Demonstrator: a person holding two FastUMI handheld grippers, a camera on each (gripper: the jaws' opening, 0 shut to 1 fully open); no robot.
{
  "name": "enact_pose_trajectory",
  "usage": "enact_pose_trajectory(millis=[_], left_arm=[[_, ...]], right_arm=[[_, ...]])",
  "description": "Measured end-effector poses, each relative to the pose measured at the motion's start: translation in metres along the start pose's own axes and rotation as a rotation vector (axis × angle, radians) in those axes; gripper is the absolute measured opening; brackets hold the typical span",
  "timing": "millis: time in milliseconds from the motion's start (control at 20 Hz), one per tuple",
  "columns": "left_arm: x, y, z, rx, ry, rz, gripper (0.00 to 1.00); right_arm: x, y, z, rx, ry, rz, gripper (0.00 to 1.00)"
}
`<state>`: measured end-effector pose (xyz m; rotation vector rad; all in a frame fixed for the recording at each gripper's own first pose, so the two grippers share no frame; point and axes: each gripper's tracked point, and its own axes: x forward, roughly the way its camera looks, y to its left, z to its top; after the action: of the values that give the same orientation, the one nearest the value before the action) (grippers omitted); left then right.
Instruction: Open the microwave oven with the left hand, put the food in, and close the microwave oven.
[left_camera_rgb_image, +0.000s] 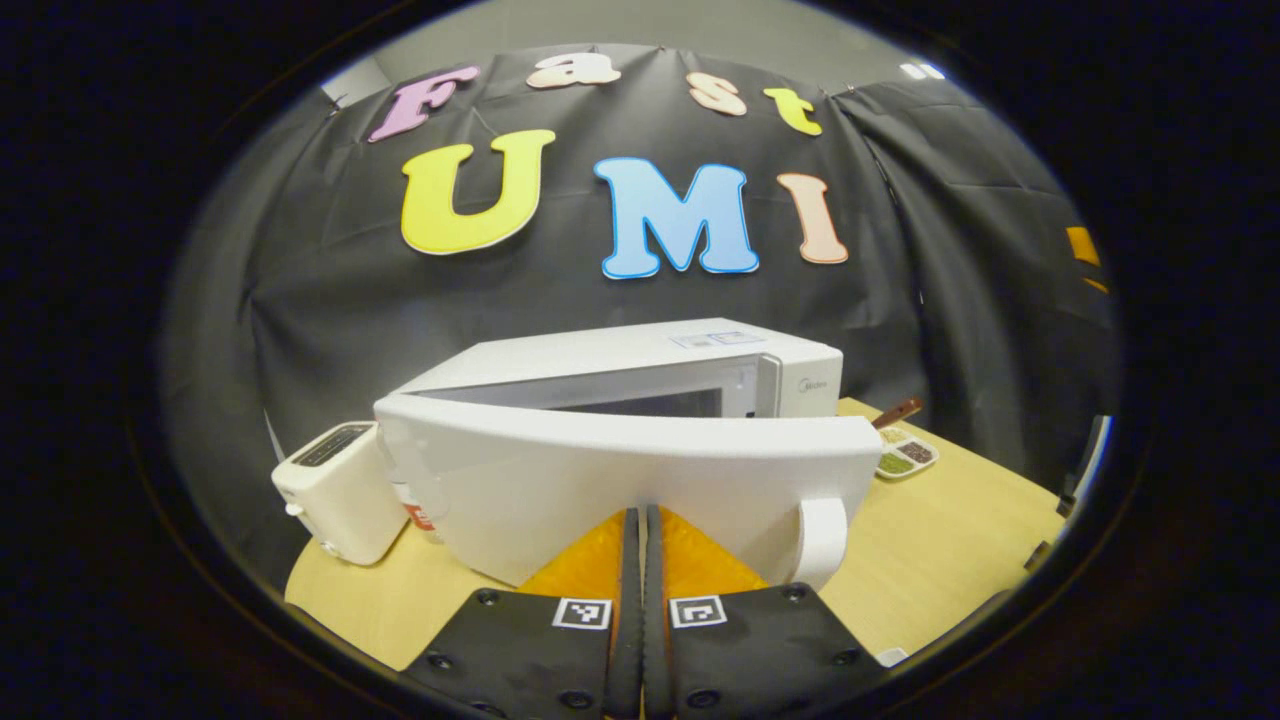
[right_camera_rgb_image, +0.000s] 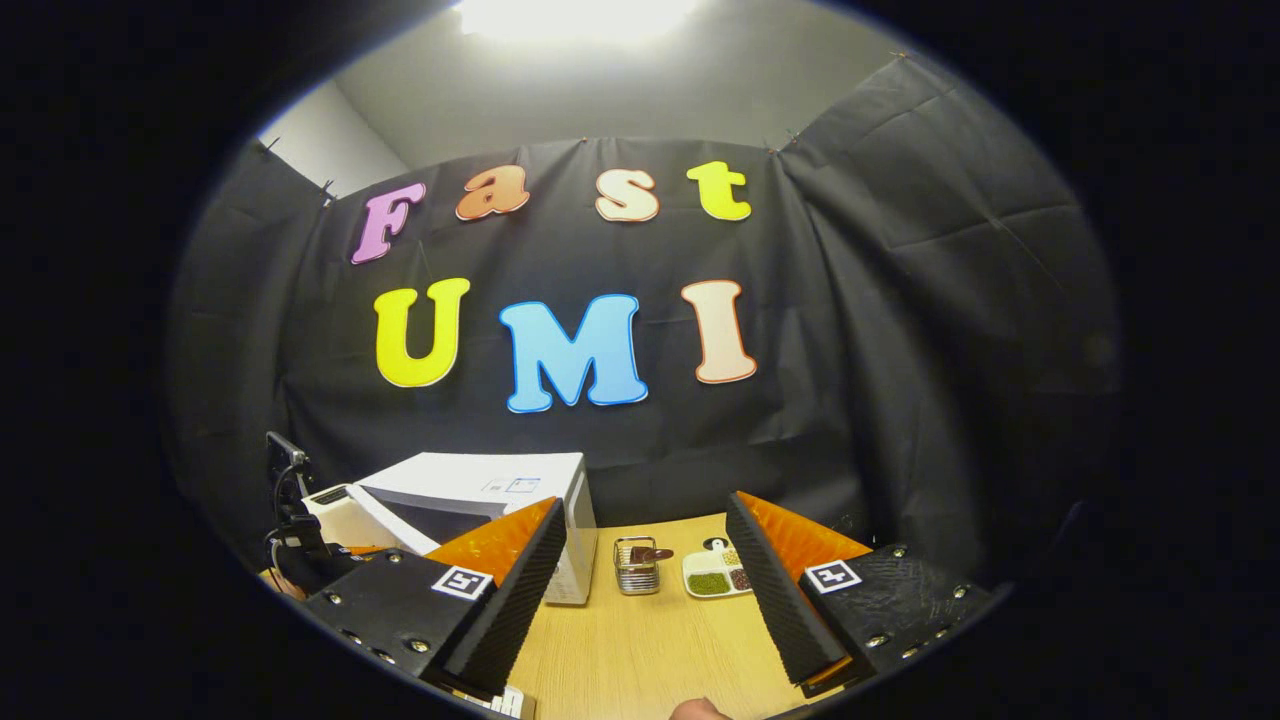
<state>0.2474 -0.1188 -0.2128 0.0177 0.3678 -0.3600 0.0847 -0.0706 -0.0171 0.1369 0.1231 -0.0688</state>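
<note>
At six o'clock in the left gripper view, my left gripper (left_camera_rgb_image: 641, 520) has its two fingers pressed together with barely a slit between them, their tips touching the outer face of the white microwave door (left_camera_rgb_image: 640, 480), gripping nothing. That door stands swung out across my view, its curved white handle (left_camera_rgb_image: 822, 540) at about four o'clock from my tips. Behind it at twelve o'clock sits the white box-shaped microwave oven (left_camera_rgb_image: 640, 365), its dark cavity showing above the door's top edge. A small white toaster (left_camera_rgb_image: 335, 490) stands at nine o'clock, close to the door's hinge end. At three o'clock lies a small white divided dish with green and dark fillings (left_camera_rgb_image: 905, 455). All rest on a pale wooden table (left_camera_rgb_image: 940, 540), with black cloth as the booth's wall behind.

In the right gripper view, my right gripper (right_camera_rgb_image: 645, 530) is spread wide and empty, hovering above the same table (right_camera_rgb_image: 650, 650). Between the fingers at twelve o'clock I see a small wire basket (right_camera_rgb_image: 634, 566) and the divided dish (right_camera_rgb_image: 716, 575) just beside it. At ten o'clock, the microwave (right_camera_rgb_image: 480, 480) sits with its door (right_camera_rgb_image: 395, 520) angled open. A grey wall and a bright ceiling light rise above the cloth.
</note>
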Motion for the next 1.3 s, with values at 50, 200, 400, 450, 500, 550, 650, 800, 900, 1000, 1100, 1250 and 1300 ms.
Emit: enact_pose_trajectory(millis=[50,200,400,450,500,550,650,800,900,1000,1100,1250,1300], left_arm=[[0.007,0.001,0.002,-0.001,0.000,0.002,0.07],[0.024,0.000,0.005,-0.007,0.000,-0.001,0.07],[0.048,0.002,0.013,-0.015,-0.002,-0.003,0.07],[0.055,0.003,0.015,-0.021,-0.002,-0.002,0.07],[0.062,0.003,0.017,-0.022,-0.003,0.002,0.07],[0.068,0.004,0.019,-0.023,-0.004,0.009,0.07],[0.079,0.007,0.023,-0.024,-0.004,0.024,0.07],[0.080,0.006,0.021,-0.047,-0.006,0.035,0.07],[0.091,0.010,0.025,-0.032,-0.007,0.046,0.07],[0.088,0.007,0.021,-0.070,0.019,0.055,0.07],[0.086,0.006,0.024,-0.069,0.020,0.065,0.07],[0.070,-0.007,0.049,-0.106,-0.048,0.035,0.07],[0.057,-0.009,0.057,-0.109,-0.068,0.036,0.07]], right_arm=[[-0.001,-0.002,0.003,0.003,-0.008,-0.008,0.98],[-0.002,-0.010,0.006,-0.001,-0.023,-0.034,0.98],[-0.004,-0.013,0.003,-0.008,-0.015,-0.057,0.98],[-0.004,-0.014,0.002,-0.011,-0.012,-0.062,0.98],[-0.005,-0.016,0.001,-0.014,-0.007,-0.067,0.98],[-0.003,-0.017,-0.001,-0.018,-0.001,-0.073,0.98],[-0.004,-0.021,-0.005,-0.036,0.016,-0.087,0.98],[-0.005,-0.021,-0.010,-0.049,0.038,-0.093,0.98],[-0.001,-0.018,-0.013,-0.051,0.049,-0.086,0.97],[-0.001,-0.009,-0.019,-0.057,0.073,-0.067,0.98],[-0.001,0.000,-0.016,-0.058,0.067,-0.047,0.98],[-0.008,0.017,-0.009,-0.067,0.041,0.003,0.98],[-0.010,0.022,-0.010,-0.073,0.038,0.029,0.98]])
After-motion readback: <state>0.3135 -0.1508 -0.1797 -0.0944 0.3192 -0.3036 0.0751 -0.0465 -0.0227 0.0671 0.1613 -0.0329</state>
